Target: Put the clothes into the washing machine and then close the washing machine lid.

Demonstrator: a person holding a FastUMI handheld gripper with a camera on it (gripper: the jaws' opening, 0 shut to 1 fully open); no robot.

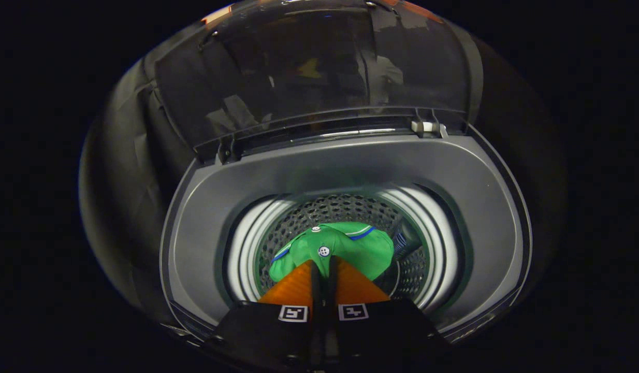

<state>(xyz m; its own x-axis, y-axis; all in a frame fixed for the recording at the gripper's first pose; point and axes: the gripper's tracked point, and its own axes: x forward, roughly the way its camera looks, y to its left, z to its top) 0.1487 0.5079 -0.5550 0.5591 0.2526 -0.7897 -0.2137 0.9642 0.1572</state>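
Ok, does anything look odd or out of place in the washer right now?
Nothing stands out. The green shirt hangs bunched in the drum, pinched between the closed fingers. The lid stands open and looks undamaged.

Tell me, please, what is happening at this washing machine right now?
A person's handheld gripper holds a green garment over the washing machine's drum, its jaws closed on the cloth. The garment hangs inside the opening, not yet let go. The lid stands open behind, so closing it is not yet done.
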